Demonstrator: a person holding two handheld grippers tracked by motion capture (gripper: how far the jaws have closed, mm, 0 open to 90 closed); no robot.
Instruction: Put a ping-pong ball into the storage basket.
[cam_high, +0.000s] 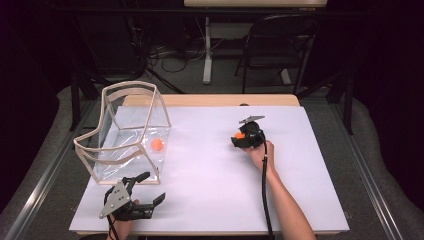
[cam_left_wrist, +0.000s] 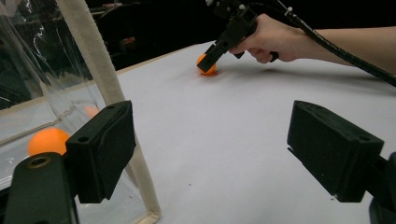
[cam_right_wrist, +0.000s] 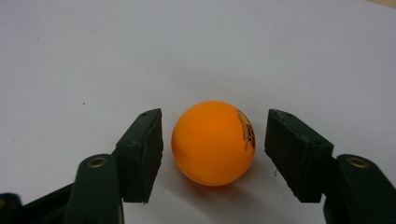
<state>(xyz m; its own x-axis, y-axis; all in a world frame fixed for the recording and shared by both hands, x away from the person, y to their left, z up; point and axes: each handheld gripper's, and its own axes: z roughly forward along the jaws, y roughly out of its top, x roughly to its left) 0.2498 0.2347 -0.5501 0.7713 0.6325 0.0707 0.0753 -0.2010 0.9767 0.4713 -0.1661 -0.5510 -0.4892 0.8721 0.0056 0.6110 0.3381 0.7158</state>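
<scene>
The ball (cam_right_wrist: 213, 143), orange, sits on the white desk (cam_high: 210, 165) right of centre, between the jaws of the right hand-held gripper (cam_right_wrist: 214, 156). In the right gripper view a narrow gap shows on each side of the ball, so the pads (cam_right_wrist: 149, 149) are close to it but not pressing; the jaws stand fairly narrow with nothing gripped. Dark print runs down the ball's right side, too small and curved away to read. In the high view that ball (cam_high: 240, 135) shows as an orange spot at the tip of the right hand-held gripper (cam_high: 239, 137), whose cable trails back along the forearm. The left gripper view shows the same ball (cam_left_wrist: 207, 65) far off under the other gripper's tip, resting on the desk. On the desk's left side stands a clear bin (cam_high: 129, 131) with a pale cloth rim, and a second ball (cam_high: 157, 144), also orange, lies inside it near its right wall. The left hand-held gripper (cam_high: 146, 187) lies near the desk's front edge just in front of the bin, its jaws spread wide with nothing between them; in its own view the bin's cloth edge (cam_left_wrist: 100, 79) rises just beside its left jaw.
</scene>
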